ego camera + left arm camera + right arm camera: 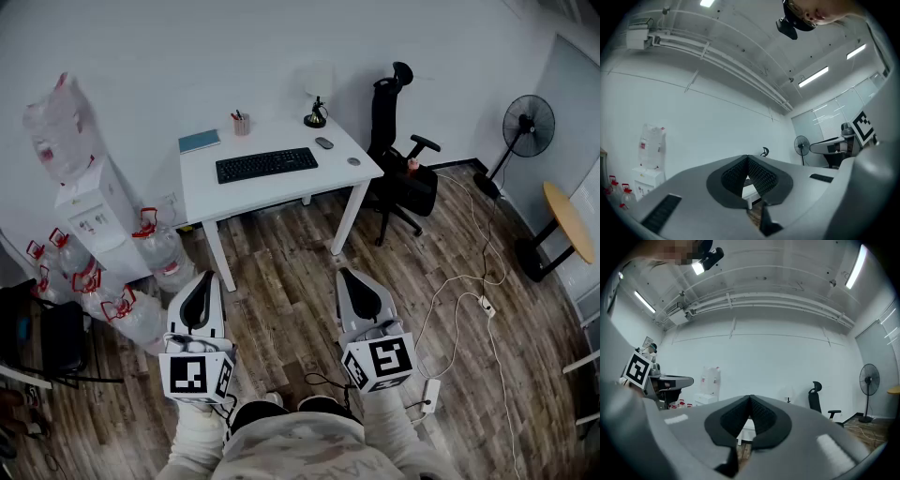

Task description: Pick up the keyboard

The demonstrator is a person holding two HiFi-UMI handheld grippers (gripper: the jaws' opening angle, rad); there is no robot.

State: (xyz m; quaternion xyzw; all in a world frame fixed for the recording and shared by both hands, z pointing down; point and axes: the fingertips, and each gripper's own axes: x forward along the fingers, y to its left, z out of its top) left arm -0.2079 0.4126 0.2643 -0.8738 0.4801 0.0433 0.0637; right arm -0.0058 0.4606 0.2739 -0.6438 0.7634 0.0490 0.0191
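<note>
A black keyboard (266, 164) lies on a white desk (246, 193) against the far wall in the head view. My left gripper (201, 281) and right gripper (351, 278) are held side by side over the wooden floor, well short of the desk, both shut with nothing between the jaws. In the left gripper view the left gripper (748, 159) has its ribbed pads pressed together, a sliver of desk showing beneath. The right gripper view shows the right gripper (750, 399) the same way, pads closed, pointing level at the white wall.
On the desk are a blue notebook (199, 142), a pen cup (242, 124), a mouse (323, 142) and a small lamp (315, 115). A black office chair (397, 159) stands right of it, a water dispenser (94, 220) with bottles left. A fan (526, 127) and floor cables (469, 281) lie to the right.
</note>
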